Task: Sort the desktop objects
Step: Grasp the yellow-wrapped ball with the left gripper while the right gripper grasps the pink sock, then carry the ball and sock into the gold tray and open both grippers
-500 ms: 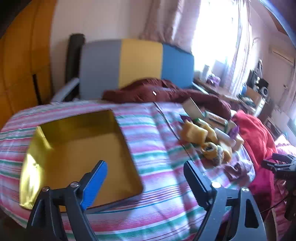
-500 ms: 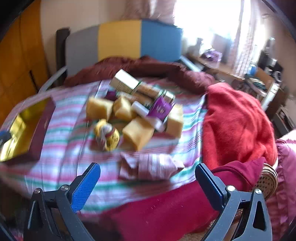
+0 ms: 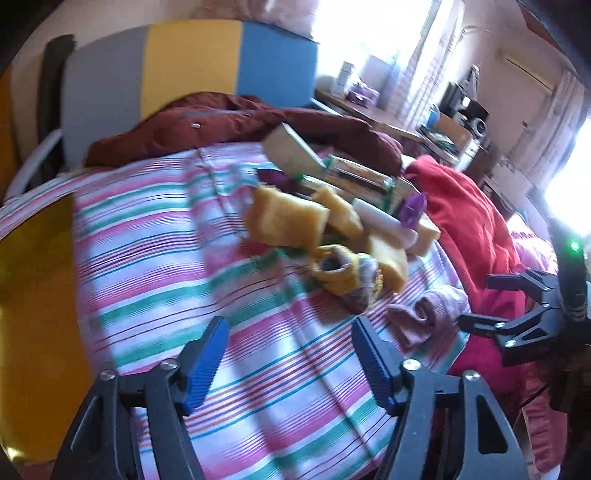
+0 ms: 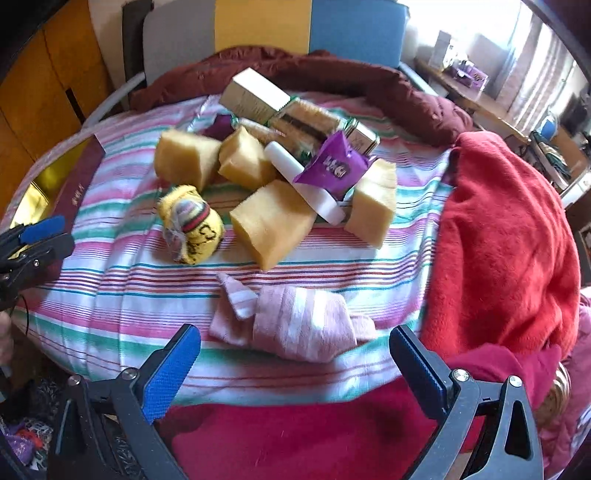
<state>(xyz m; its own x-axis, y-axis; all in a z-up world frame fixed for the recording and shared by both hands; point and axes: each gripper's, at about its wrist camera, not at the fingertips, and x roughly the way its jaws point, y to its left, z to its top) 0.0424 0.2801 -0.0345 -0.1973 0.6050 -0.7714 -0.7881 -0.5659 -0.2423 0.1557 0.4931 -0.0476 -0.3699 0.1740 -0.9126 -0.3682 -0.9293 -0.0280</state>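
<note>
A pile lies on the striped cloth: several yellow sponges (image 4: 271,221), a rolled yellow sock (image 4: 192,225), a purple packet (image 4: 334,168), a white tube (image 4: 299,181) and boxes (image 4: 255,94). A pink striped sock (image 4: 295,325) lies nearest, just ahead of and between the fingers of my right gripper (image 4: 295,336), which stands wide open and does not touch it. My left gripper (image 3: 290,332) is open over bare cloth, short of the yellow sock (image 3: 340,273) and sponges (image 3: 288,221). The gold tray (image 3: 37,295) sits at the left.
A red blanket (image 4: 509,236) covers the table's right side, and a dark red garment (image 4: 332,74) lies at the back before a grey, yellow and blue chair (image 4: 262,22). The right gripper (image 3: 480,301) shows at the left view's right edge.
My left gripper has swung right, away from the gold tray and toward the pile. My right gripper has come closer to the table, with the pink sock now between its fingertips.
</note>
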